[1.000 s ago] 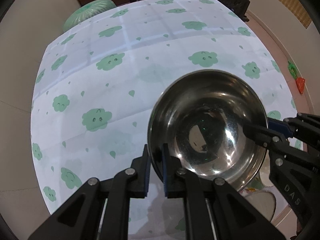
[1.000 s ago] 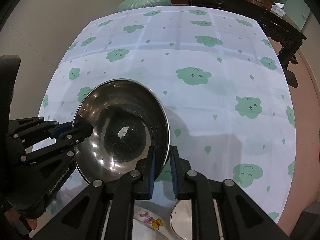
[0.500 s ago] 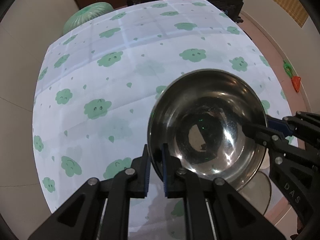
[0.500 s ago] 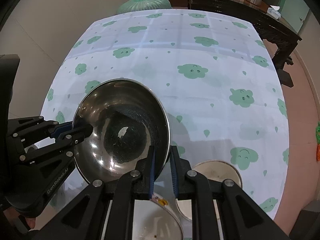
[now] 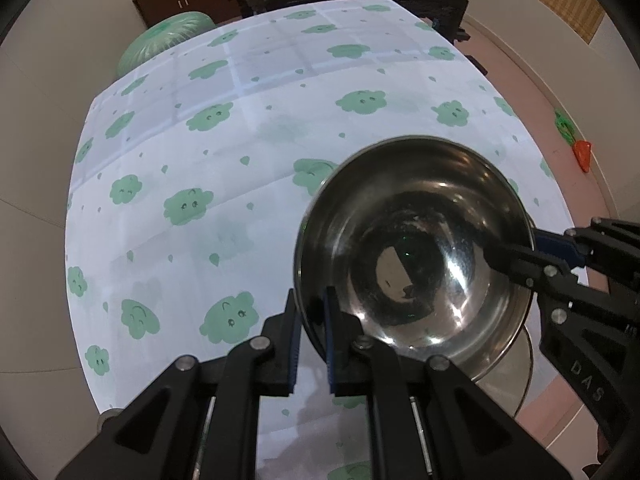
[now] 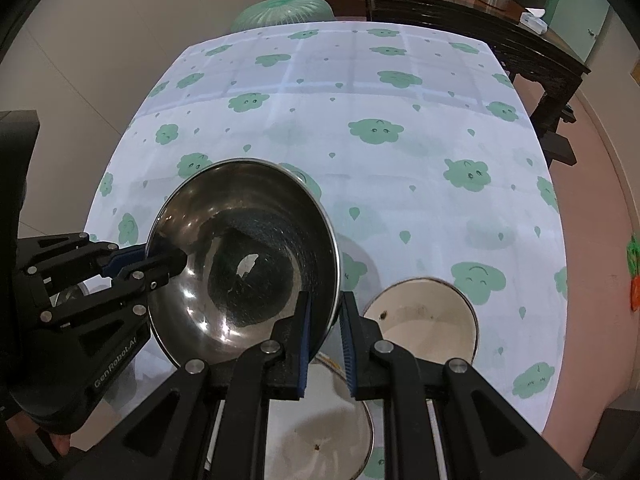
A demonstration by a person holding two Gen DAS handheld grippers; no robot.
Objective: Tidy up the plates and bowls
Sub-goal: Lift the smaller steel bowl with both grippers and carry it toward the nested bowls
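A shiny steel bowl hangs above the near edge of the table, held by both grippers on opposite sides of its rim. My left gripper is shut on the near-left rim; it also shows in the right wrist view. My right gripper is shut on the bowl at its right rim; it also shows in the left wrist view. Below the bowl stand a white enamel bowl and a white dish, and a plate edge peeks out under the steel bowl.
The table wears a white cloth with green clouds. A green stool and a dark wooden sideboard stand beyond the far edge. Pink floor runs along the right side.
Both grippers have drawn the steel bowl back toward the near edge. More of the white enamel bowl and the dish underneath has come into view.
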